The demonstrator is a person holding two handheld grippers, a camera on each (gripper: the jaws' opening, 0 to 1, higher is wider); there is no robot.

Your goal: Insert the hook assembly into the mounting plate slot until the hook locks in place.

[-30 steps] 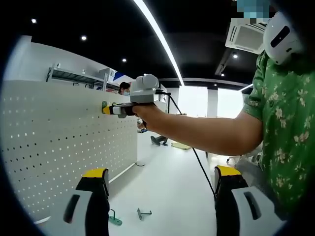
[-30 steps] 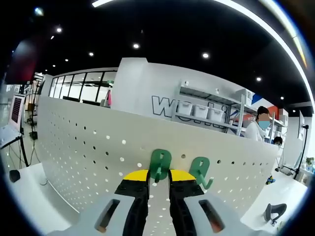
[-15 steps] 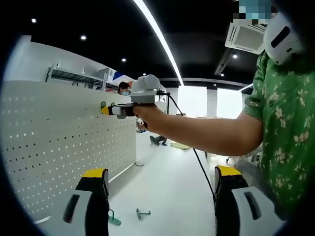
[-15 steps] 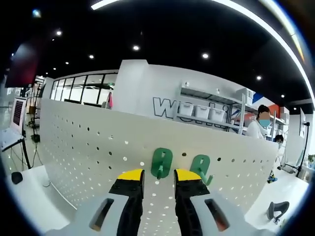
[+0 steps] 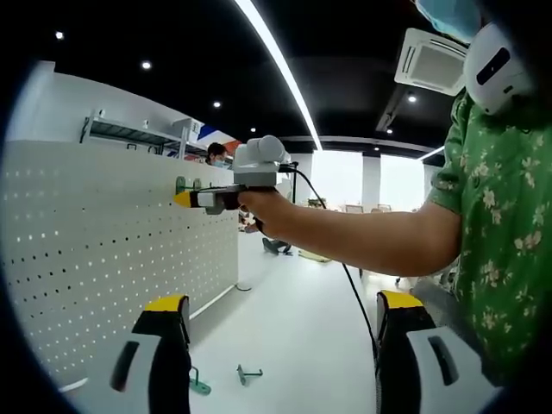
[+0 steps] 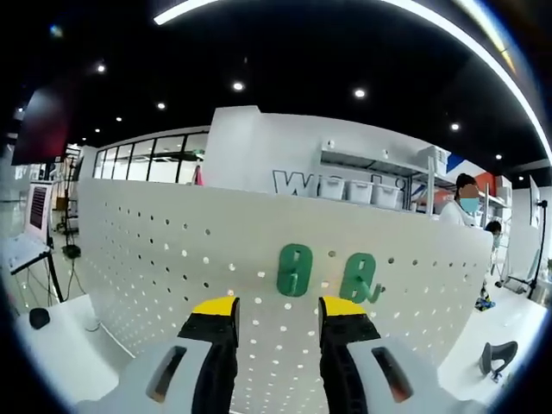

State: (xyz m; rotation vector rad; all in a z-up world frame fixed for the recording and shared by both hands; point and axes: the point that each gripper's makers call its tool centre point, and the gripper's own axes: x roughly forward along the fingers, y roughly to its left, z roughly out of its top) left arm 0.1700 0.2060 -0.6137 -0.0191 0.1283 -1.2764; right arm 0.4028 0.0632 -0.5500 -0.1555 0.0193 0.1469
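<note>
Two green hooks (image 6: 294, 270) (image 6: 359, 278) hang side by side on the white pegboard (image 6: 172, 250), seen in the right gripper view. My right gripper (image 6: 278, 309) is open just below and in front of the left hook, its yellow-tipped jaws apart and holding nothing. In the left gripper view the right gripper (image 5: 185, 199) is held by a hand against the pegboard (image 5: 103, 241), beside the green hooks (image 5: 181, 184). My left gripper (image 5: 280, 310) is open and empty, low over the white table. Two more green hooks (image 5: 200, 384) (image 5: 248, 373) lie on the table.
A person in a green floral shirt (image 5: 500, 224) stands at the right of the left gripper view, arm (image 5: 362, 235) reaching across. A black cable (image 5: 345, 276) hangs from the right gripper. Shelves with white bins (image 6: 362, 191) and another person (image 6: 466, 211) stand behind the pegboard.
My right gripper has opened, let go of the left green hook and drawn back from the pegboard. The hook stays hanging on the board. The left gripper has not moved.
</note>
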